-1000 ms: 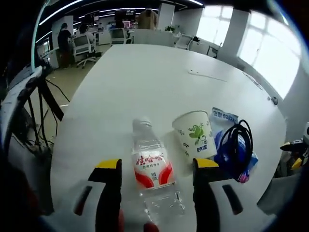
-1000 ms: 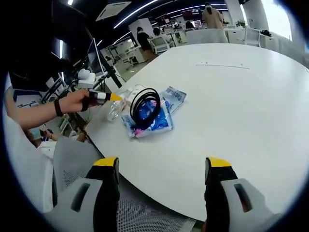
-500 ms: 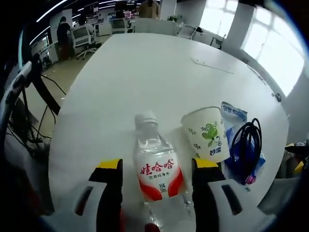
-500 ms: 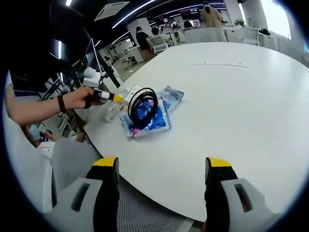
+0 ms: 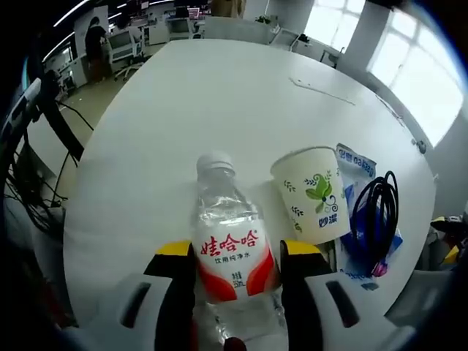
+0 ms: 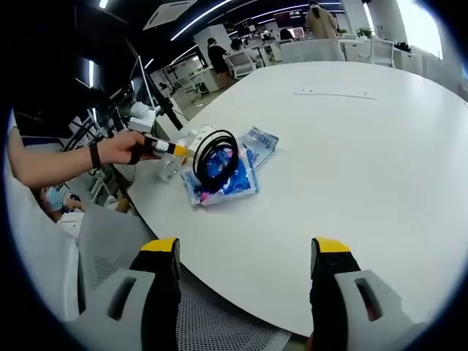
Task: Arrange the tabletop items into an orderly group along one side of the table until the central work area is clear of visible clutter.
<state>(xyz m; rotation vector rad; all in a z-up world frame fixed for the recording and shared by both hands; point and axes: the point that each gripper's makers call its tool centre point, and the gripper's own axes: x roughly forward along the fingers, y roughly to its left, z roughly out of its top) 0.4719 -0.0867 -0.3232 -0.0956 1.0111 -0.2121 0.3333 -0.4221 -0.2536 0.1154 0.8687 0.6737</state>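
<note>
A clear water bottle (image 5: 230,241) with a red and white label lies near the table's edge, cap pointing away. My left gripper (image 5: 238,252) is shut on it, one jaw against each side of the label. To its right lies a white paper cup (image 5: 311,194) with a green print, on its side. Beyond the cup, a coiled black cable (image 5: 373,212) rests on blue packets (image 5: 351,164). In the right gripper view, my right gripper (image 6: 245,248) stands open over the table's near edge, well apart from the cable (image 6: 216,157) and packets (image 6: 234,183). A hand holds the left gripper (image 6: 164,146) there.
The white table (image 6: 351,161) is round-ended and bare past the items, except for a thin flat strip (image 6: 336,96) far off. A grey mesh chair (image 6: 219,329) sits under my right gripper. Stands and cables (image 5: 36,146) crowd the floor at the left. Desks and people are far behind.
The left gripper's jaws have come inward onto the bottle, and that view has moved closer to it. The right gripper has stayed still and open.
</note>
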